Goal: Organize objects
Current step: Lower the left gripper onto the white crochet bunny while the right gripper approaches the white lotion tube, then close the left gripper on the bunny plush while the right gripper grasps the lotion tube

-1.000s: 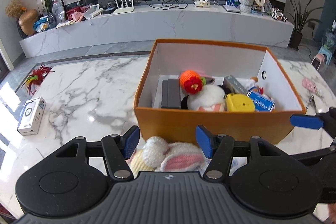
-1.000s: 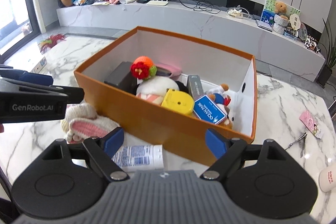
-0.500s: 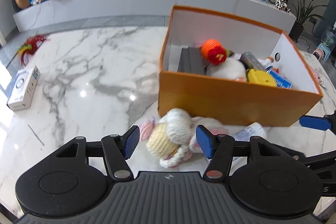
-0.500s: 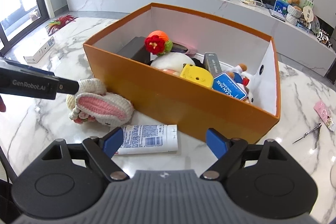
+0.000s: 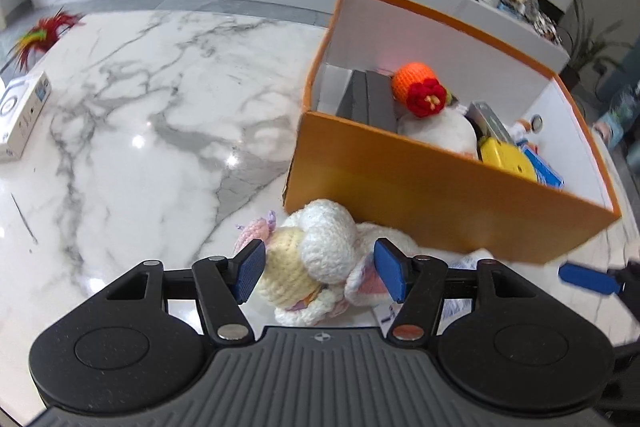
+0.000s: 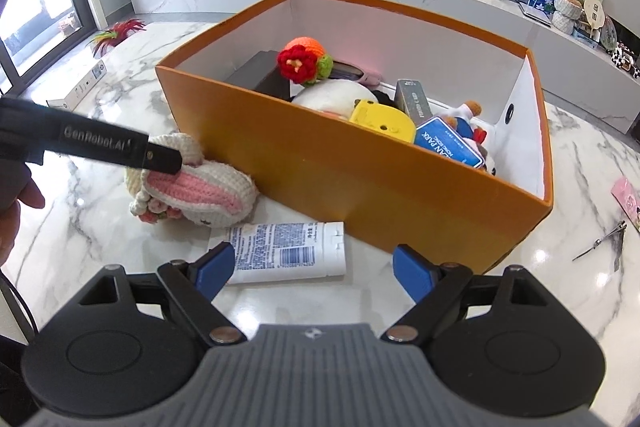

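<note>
1. Since the earlier frame, the left claw (image 5: 319, 274) has descended over the crocheted rabbit (image 5: 316, 259), and its jaws have just been opening; the rabbit sits between the pads, which appear not to press it, though the view there is tight.
2. Judgement: the rabbit is the next item to be grasped and lifted into the orange box (image 6: 400, 187).
3. Location: the rabbit lies on the marble counter (image 5: 160, 131), touching the box's near wall at its 7 o'clock corner.
4. The right claw (image 6: 314, 269) is released and empty, poised above the white tube (image 6: 292, 251).
5. Legible writing: "GenRobot.AI" on the left claw's finger; "PARK" on the blue card (image 6: 450, 143) inside the box.
</note>
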A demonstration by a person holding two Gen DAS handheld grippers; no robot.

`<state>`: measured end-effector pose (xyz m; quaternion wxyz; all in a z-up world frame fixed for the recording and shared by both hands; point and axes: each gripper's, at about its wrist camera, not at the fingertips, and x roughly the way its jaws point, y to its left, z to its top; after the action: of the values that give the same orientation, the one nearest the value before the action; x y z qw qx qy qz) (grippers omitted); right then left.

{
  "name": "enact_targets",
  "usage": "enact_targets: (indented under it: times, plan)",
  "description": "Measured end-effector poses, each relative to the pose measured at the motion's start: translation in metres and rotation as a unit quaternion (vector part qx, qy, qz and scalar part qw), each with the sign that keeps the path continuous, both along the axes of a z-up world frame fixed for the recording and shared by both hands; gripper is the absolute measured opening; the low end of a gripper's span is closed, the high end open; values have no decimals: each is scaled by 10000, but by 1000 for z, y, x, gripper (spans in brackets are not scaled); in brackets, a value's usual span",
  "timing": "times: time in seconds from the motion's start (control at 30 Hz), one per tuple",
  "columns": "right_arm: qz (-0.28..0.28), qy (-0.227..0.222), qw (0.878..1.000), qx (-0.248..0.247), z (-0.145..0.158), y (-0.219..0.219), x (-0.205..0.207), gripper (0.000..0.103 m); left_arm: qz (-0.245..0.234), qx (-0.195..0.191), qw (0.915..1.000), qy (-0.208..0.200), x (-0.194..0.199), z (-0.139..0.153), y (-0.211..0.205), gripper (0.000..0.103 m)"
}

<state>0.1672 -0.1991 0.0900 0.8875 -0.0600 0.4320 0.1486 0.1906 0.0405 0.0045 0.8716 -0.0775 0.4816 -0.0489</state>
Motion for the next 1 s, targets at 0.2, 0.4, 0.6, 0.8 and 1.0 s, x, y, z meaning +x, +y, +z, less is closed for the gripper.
enact_targets:
  times: [0.2, 0.4, 0.6, 0.8, 1.0]
  plan:
    - [-56, 38, 10000, 31, -8, 2, 5, 87, 339, 54, 9994, -96, 7, -7, -3, 79]
    - [-422, 290, 9978, 431, -22, -5, 18, 87, 231, 398, 9989, -81, 15, -17, -6, 80]
    - [-794, 394, 9935, 717, -30, -9, 29, 87, 229, 210, 9994, 171, 17, -17, 5, 81]
    - [-1329, 651, 9815, 1216, -43, -11, 42, 88, 169, 246, 9995, 108, 8, -15, -3, 82]
    - [-1868, 906, 9618, 1785, -55, -11, 49, 88, 139, 335, 9992, 193, 10, -18, -6, 85]
